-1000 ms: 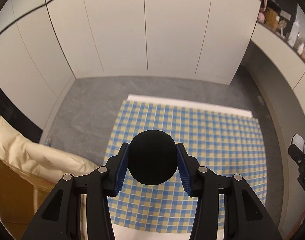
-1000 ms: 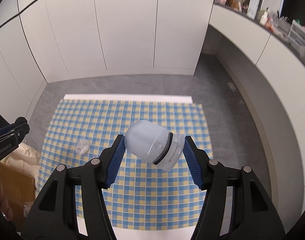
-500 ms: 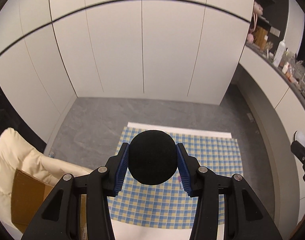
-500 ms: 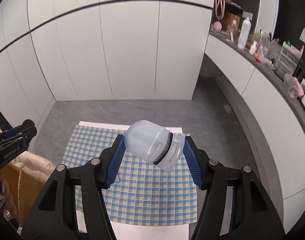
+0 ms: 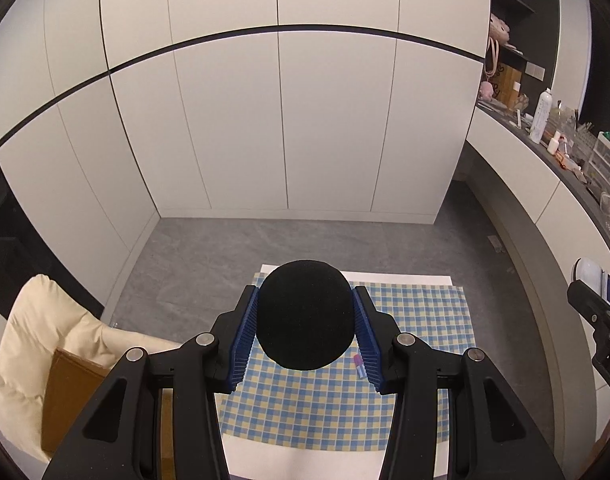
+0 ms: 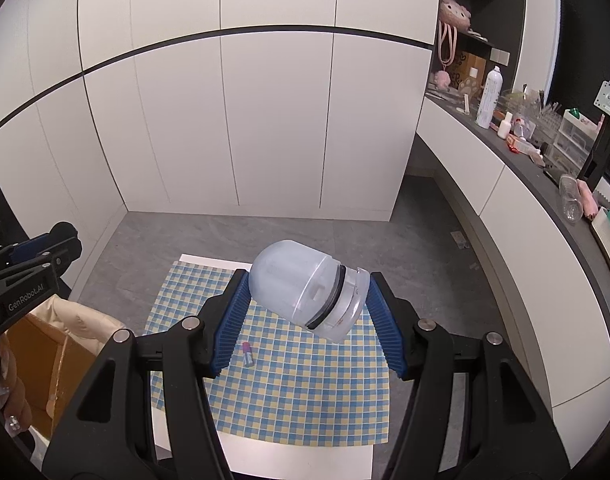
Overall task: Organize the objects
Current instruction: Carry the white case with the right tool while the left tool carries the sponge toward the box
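My left gripper [image 5: 305, 330] is shut on a round black foam ball [image 5: 305, 314], held high above the blue-and-yellow checked cloth [image 5: 425, 320]. My right gripper [image 6: 307, 314] is shut on a translucent plastic container [image 6: 305, 292] with a domed end and a black ring, lying tilted between the blue pads. A small purple-capped tube [image 6: 248, 353] lies on the checked cloth [image 6: 305, 392] far below; the same tube [image 5: 359, 365] shows beside my left gripper's right pad. The left gripper [image 6: 33, 276] appears at the left edge of the right wrist view.
White cabinet doors [image 5: 281, 128] close off the far side. A counter [image 6: 517, 160] crowded with bottles and boxes runs along the right. A cream cushion [image 5: 33, 336] and a cardboard box [image 5: 69, 396] sit at the left. Grey floor [image 6: 233, 236] surrounds the white table [image 6: 265, 452].
Both grippers have risen well above the table, each keeping its object. The cloth now looks smaller and farther down, and more of the cabinets and counter shows.
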`<state>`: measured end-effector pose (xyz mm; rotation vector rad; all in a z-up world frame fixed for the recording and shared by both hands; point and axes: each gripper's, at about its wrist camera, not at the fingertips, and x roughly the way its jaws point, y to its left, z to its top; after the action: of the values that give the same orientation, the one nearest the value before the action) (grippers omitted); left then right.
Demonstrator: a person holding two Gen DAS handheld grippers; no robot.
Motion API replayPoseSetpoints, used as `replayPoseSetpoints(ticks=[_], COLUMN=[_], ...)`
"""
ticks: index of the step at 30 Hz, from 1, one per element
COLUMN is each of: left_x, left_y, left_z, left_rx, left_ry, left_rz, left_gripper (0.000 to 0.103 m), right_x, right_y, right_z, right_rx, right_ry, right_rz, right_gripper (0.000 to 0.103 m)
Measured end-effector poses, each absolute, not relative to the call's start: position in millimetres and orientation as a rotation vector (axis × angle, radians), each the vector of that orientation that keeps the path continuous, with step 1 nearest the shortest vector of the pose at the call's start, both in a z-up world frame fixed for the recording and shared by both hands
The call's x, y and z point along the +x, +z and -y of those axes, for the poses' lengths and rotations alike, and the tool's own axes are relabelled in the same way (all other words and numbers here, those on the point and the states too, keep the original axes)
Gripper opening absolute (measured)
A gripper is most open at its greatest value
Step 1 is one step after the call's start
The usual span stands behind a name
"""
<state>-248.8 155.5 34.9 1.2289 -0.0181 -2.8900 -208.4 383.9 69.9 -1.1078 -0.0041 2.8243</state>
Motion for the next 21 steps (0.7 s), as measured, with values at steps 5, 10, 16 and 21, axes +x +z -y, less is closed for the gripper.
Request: replayPoseSetpoints(ticks=[5, 10, 16, 21], left_x=[-242, -235, -223, -212], left_y=[35, 33, 28, 25], left_z=[-154, -156, -155, -154], left_rx=[1.23, 1.235, 1.26, 1.277], left_ry=[-2.893, -2.897, -2.907, -2.912], left_rz=[0.032, 0.052, 0.047, 0.057], left_gripper=[0.047, 0.047, 0.047, 0.047], right_x=[-204, -199, -191, -179], right_y=[67, 65, 62, 55], right_z=[-384, -387, -389, -386], right_rx=[-1.117, -1.13, -1.146, -1.163], right_ry=[2.822, 2.818, 2.812, 2.812], right_rz=[0.014, 0.002, -0.001, 0.016], right_gripper=[0.062, 0.062, 0.062, 0.062])
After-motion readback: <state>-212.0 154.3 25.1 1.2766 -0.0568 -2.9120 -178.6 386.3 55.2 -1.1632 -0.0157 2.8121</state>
